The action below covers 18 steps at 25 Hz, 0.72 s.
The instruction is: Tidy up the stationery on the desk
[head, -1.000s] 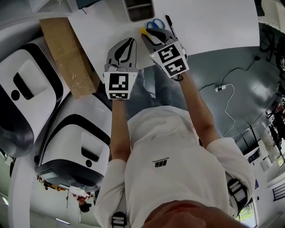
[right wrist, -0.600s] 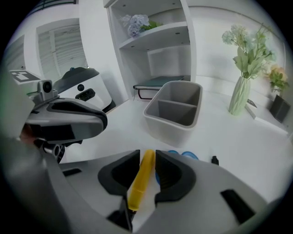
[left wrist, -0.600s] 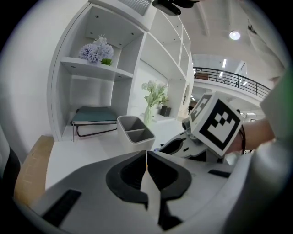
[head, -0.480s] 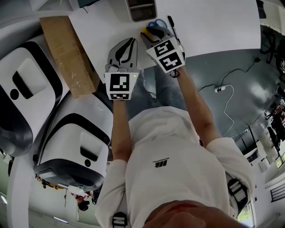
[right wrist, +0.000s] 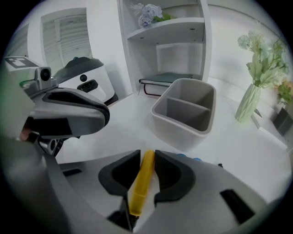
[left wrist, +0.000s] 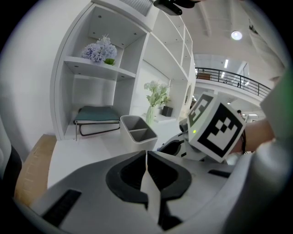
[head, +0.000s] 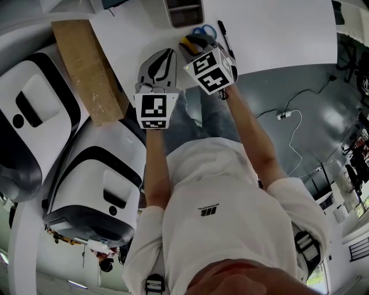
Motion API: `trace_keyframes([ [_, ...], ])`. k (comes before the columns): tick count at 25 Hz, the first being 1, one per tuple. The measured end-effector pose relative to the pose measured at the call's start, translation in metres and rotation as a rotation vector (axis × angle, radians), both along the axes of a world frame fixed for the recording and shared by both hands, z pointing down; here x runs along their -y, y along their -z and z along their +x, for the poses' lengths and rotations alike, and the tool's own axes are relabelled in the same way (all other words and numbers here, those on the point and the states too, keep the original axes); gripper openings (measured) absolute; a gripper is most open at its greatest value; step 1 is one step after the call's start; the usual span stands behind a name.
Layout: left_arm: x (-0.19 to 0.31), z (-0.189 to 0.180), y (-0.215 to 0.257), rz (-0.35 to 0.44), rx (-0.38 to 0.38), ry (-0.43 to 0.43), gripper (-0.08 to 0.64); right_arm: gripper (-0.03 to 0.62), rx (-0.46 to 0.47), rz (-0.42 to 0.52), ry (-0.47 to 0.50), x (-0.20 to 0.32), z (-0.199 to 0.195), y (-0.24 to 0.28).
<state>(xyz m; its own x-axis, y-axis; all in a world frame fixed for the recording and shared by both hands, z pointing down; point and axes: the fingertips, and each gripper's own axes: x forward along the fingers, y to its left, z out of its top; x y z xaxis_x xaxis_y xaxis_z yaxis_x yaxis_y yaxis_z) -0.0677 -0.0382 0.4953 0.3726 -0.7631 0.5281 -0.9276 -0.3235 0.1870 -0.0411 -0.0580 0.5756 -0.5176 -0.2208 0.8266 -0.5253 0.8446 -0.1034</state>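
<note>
My right gripper [right wrist: 147, 160] is shut on a yellow marker [right wrist: 140, 183], which lies lengthwise between the jaws, its tip toward a grey two-compartment holder [right wrist: 187, 111] on the white desk. In the head view the right gripper [head: 193, 45] sits just below the holder [head: 183, 11], with the marker's yellow end [head: 187, 41] peeking out. Blue-handled scissors [head: 203, 30] and a black pen [head: 224, 36] lie on the desk beside it. My left gripper [left wrist: 146, 161] is shut with nothing between its jaws; in the head view the left gripper [head: 164, 57] hovers over the desk's near edge.
A brown cardboard panel [head: 86, 69] leans at the desk's left. White and black machines [head: 34, 109] stand left of it. Shelves with a green book [right wrist: 165, 78], blue flowers [left wrist: 100, 49] and a vase [right wrist: 249, 104] rise behind the holder. A white cable [head: 291, 124] lies on the grey floor.
My right gripper has moved up and to the left toward the holder with the yellow marker, its marker cube turning. The left gripper has stayed put.
</note>
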Motion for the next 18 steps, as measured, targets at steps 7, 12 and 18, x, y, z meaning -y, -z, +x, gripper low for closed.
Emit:
trace_keyframes([
  [7,-0.001,-0.003,0.004,0.005,-0.003,0.008,0.0,0.056,0.015,0.014,-0.025,0.002,0.002,0.011],
  [12,0.0,-0.007,0.008,0.014,-0.005,0.009,0.0,0.054,0.075,0.033,-0.063,0.003,0.006,0.035],
  [18,0.003,-0.01,0.017,0.031,-0.007,0.01,0.0,0.052,0.143,0.079,-0.112,0.01,0.013,0.068],
])
